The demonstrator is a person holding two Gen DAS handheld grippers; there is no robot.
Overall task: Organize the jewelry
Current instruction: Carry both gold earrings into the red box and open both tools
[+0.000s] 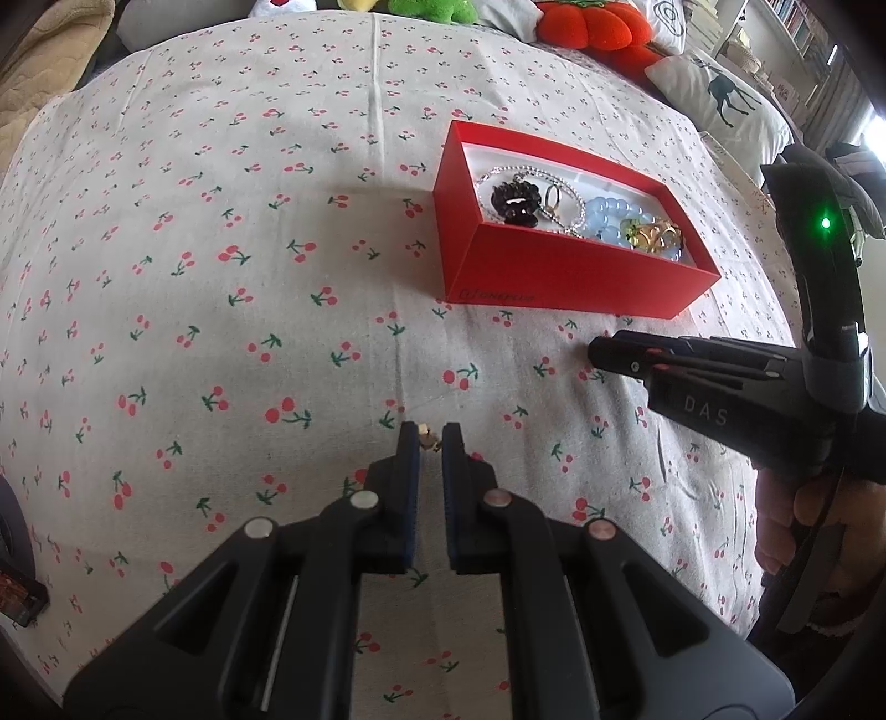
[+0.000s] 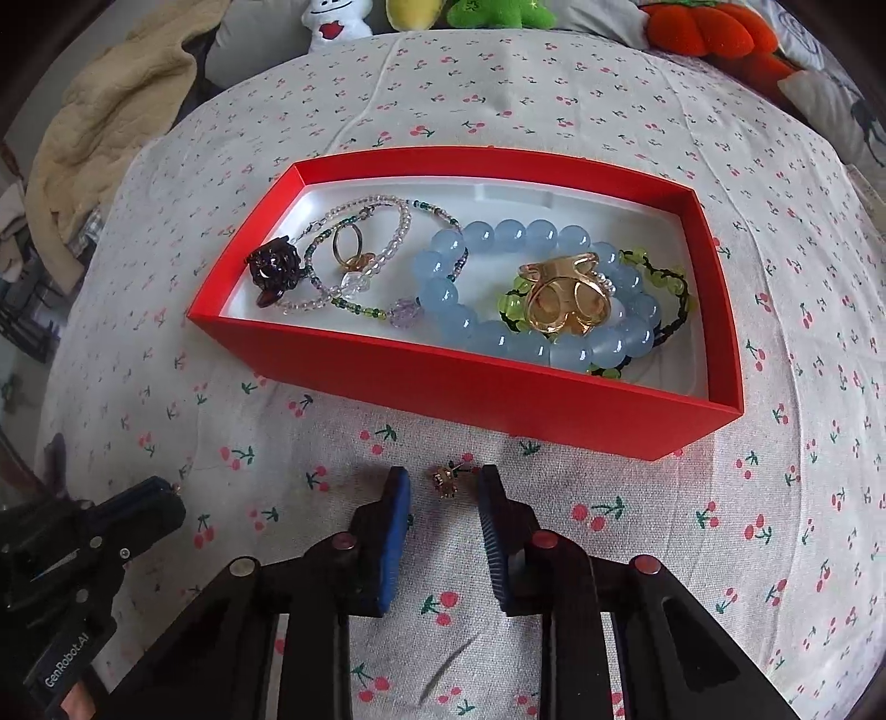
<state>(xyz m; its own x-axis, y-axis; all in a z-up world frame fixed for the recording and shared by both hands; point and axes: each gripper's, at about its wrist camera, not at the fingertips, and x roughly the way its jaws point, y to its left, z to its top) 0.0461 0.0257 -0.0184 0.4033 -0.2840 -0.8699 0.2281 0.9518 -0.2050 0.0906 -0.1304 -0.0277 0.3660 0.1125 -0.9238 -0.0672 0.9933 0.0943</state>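
Note:
A red box (image 2: 443, 387) lies on the cherry-print cloth and holds a blue bead bracelet (image 2: 498, 232), a wide gold ring (image 2: 565, 293), a dark purple bead piece (image 2: 274, 268) and thin bead strands. In the right wrist view a small gold earring (image 2: 446, 481) lies on the cloth just in front of the box. My right gripper (image 2: 444, 483) straddles it, open, with neither pad touching. My left gripper (image 1: 429, 438) is shut on another small gold earring (image 1: 427, 433), held just above the cloth. The red box (image 1: 554, 266) lies beyond it to the right, and the right gripper (image 1: 593, 354) reaches in from the right.
Plush toys (image 2: 703, 27) and a deer-print cushion (image 1: 731, 99) line the far edge of the cloth. A beige blanket (image 2: 111, 111) is heaped at the far left. A hand (image 1: 797, 526) grips the right tool's handle.

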